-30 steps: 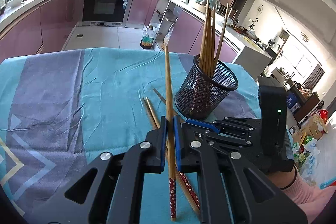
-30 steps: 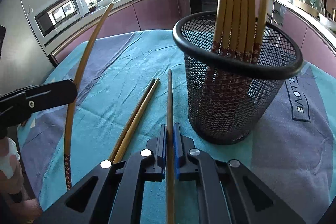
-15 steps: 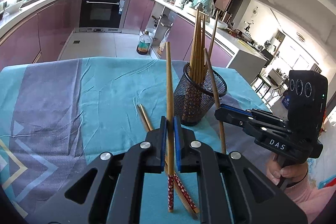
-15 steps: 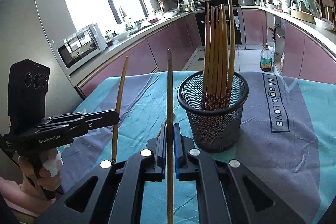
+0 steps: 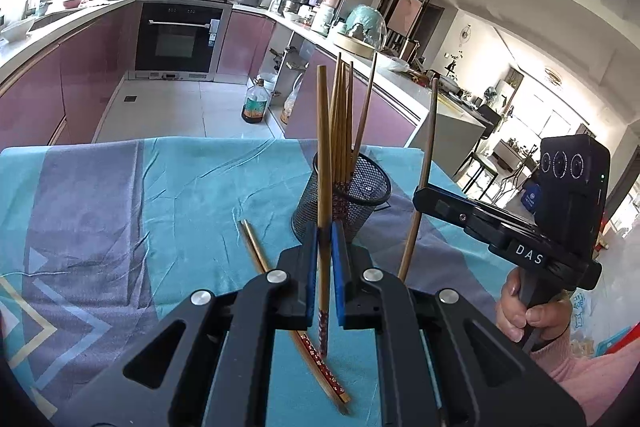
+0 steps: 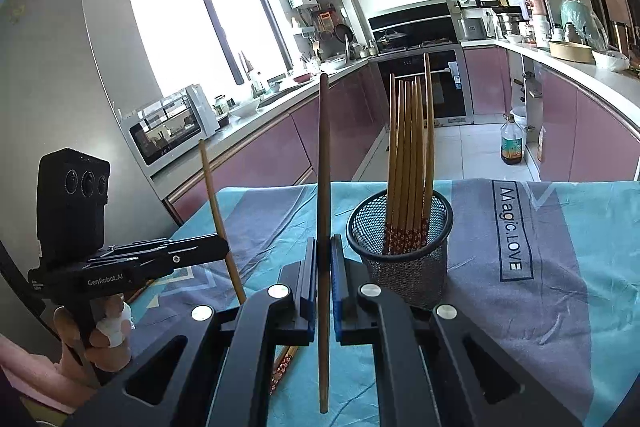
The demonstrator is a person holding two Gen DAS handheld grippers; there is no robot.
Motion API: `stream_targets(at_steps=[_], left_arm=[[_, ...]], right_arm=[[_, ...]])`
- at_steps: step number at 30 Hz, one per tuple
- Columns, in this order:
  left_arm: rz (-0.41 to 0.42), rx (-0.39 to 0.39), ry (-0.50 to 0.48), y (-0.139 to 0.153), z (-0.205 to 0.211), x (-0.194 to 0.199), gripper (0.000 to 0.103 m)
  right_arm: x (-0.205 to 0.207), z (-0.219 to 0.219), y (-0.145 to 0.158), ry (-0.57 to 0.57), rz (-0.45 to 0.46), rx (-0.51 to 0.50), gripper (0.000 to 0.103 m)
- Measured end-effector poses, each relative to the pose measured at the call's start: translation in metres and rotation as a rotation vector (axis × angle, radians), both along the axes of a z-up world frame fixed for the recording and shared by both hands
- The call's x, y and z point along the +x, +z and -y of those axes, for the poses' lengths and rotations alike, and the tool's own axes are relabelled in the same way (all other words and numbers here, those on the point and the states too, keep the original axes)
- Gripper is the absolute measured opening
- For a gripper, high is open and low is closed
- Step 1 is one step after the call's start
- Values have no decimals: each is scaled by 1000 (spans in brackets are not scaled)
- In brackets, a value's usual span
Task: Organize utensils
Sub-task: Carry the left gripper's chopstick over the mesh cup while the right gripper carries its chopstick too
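Chopsticks are the work item: in the left wrist view, the left gripper (image 5: 324, 259) is closed on one chopstick (image 5: 323, 155), held upright just in front of the mesh holder (image 5: 344, 195), probably to drop it in end-first; two loose chopsticks (image 5: 280, 291) lie on the tablecloth (image 5: 120, 211) left of the holder. In the right wrist view, the right gripper (image 6: 324, 275) likewise clamps an upright chopstick (image 6: 324, 187) just left of the holder (image 6: 404, 251), which contains a bundle of chopsticks (image 6: 410, 155) standing patterned ends down.

The tablecloth (image 5: 180, 187) is turquoise with grey bands. The mesh cup (image 6: 404, 267) is black. The chopsticks (image 6: 408, 155) are brown with red flowered ends.
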State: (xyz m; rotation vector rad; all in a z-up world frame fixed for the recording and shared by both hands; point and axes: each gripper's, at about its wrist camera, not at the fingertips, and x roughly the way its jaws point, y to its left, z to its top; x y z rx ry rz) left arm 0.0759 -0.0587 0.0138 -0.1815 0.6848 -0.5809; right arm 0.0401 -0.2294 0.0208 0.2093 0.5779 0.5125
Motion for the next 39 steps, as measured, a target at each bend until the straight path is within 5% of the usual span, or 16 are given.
stream_targets(at_steps=[39], left_arm=[[184,-49,-29,93,32,24,8]], right_arm=[[49,31,65,-87,219,-7,5]])
